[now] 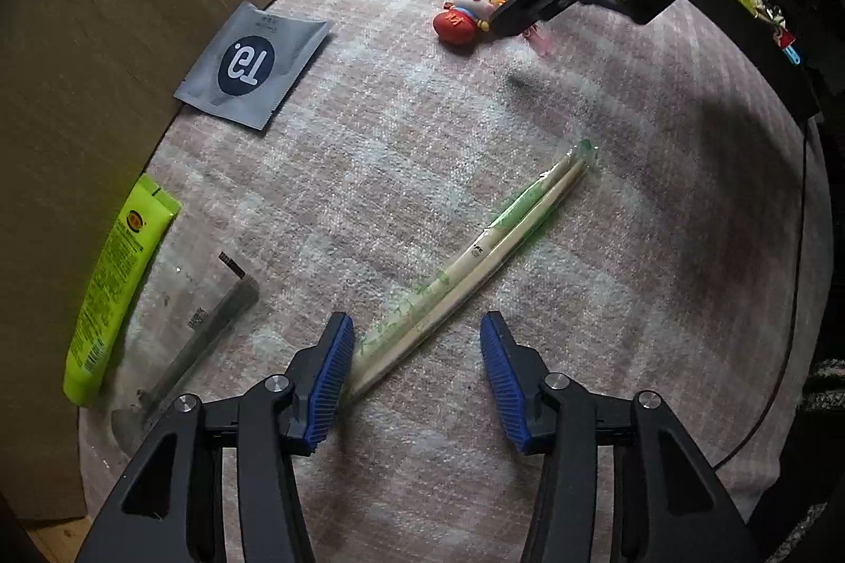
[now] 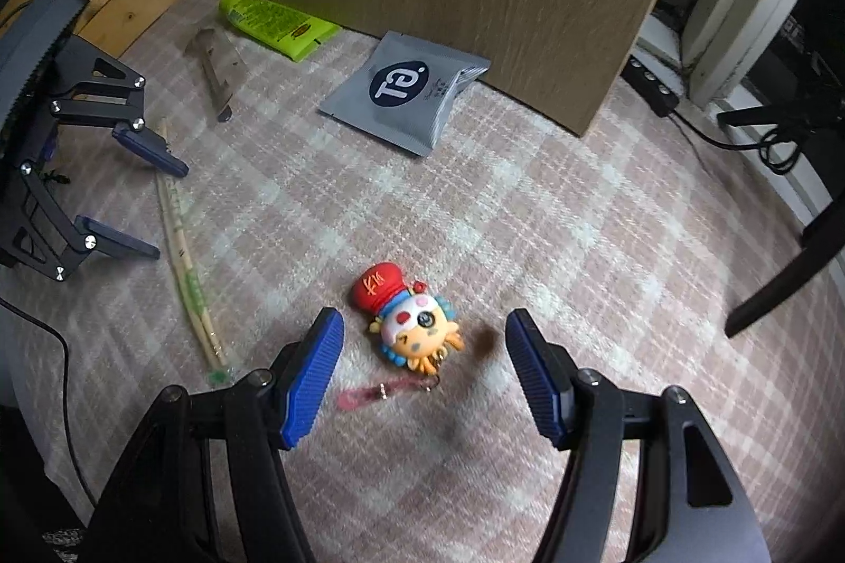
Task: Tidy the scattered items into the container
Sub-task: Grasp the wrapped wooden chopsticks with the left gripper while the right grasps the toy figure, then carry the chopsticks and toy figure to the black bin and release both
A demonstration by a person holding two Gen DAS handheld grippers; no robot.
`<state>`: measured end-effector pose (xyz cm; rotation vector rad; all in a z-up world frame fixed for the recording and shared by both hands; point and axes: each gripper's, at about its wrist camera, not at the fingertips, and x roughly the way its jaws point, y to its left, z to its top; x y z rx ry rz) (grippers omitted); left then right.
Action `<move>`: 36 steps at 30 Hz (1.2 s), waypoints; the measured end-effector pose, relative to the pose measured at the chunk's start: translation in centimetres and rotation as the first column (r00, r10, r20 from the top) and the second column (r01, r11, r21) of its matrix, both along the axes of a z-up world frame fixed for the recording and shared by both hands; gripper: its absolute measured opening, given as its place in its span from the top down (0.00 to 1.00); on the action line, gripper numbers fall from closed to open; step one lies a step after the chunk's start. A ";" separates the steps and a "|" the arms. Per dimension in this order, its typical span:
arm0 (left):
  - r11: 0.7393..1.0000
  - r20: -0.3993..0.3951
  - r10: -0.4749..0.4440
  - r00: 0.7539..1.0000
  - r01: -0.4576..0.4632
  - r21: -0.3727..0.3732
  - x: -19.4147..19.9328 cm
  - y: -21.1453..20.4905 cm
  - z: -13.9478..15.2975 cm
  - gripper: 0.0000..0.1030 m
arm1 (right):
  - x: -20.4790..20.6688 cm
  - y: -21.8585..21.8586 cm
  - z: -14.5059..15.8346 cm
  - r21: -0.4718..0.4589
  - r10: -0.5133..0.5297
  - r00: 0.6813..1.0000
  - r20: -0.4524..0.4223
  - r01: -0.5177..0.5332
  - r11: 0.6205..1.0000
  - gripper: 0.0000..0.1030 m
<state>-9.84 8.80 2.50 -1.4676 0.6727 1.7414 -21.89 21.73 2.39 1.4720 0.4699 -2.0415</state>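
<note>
L gripper [image 1: 414,373] open astride chopsticks [image 1: 475,262] lying diagonal; R gripper [image 2: 422,373] open, prob. over toy [image 2: 414,325].

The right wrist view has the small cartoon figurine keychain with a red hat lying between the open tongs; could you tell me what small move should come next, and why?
Probably lower the right tongs straight down and close on the small cartoon figurine keychain with a red hat. It lies on the pink checked cloth between the two blue pads, which stand wide and touch nothing.
</note>
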 end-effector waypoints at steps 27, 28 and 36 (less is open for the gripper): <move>0.988 0.015 0.115 0.993 -0.116 0.101 12.8 -0.8 0.4 0.89 | 2.8 1.8 2.3 -0.057 -0.103 0.995 0.017 0.103 0.993 0.68; 0.986 0.017 0.126 0.992 -0.128 0.104 13.2 -0.9 0.5 0.89 | 3.0 2.2 2.7 -0.068 -0.115 0.993 0.015 0.116 0.991 0.68; 0.957 0.009 0.239 0.971 -0.237 0.168 16.7 -2.4 2.8 0.89 | 5.9 6.7 5.2 -0.128 -0.201 0.980 -0.006 0.198 0.972 0.68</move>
